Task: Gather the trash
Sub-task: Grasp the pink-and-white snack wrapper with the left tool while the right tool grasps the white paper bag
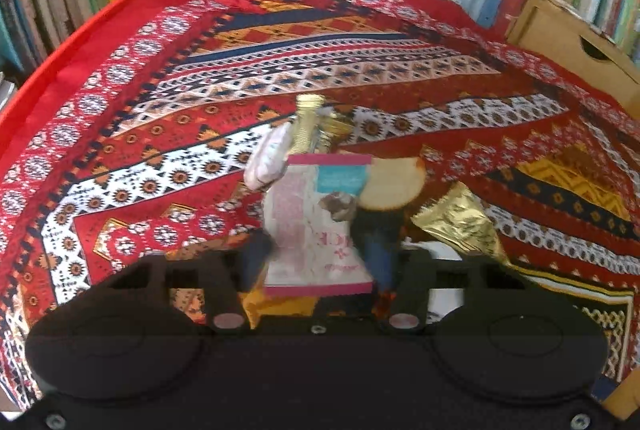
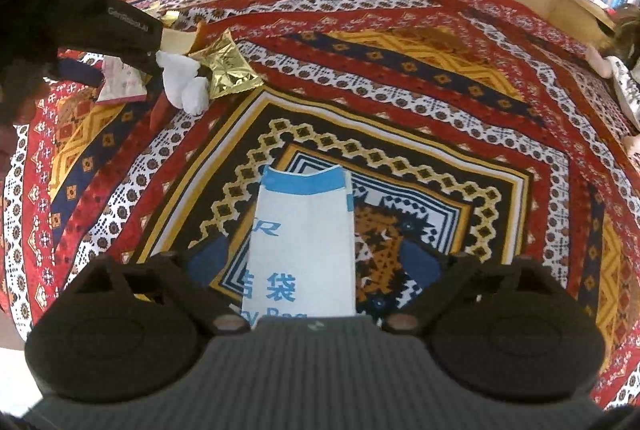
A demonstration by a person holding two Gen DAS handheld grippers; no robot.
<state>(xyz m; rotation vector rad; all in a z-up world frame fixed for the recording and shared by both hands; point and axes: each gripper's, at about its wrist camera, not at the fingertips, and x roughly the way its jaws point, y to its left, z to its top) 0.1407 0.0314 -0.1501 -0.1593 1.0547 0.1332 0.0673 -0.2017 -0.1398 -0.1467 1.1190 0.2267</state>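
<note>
Left gripper (image 1: 316,230): jaws closed on pink-white wrapper (image 1: 308,222); pads blurred.
Right gripper (image 2: 312,262): jaws spread wide; white-blue bag (image 2: 302,242) between them, contact unclear, lower end hidden.
Gold wrapper (image 1: 460,226): 3 o'clock of the left gripper, on patterned cloth (image 1: 160,110).

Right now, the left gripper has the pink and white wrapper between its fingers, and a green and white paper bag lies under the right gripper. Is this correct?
One detail is wrong: the paper bag is blue and white, not green and white, as the right wrist view shows. The rest holds: the left gripper has the pink and white wrapper between its fingers, and the bag lies under the right gripper.
</note>
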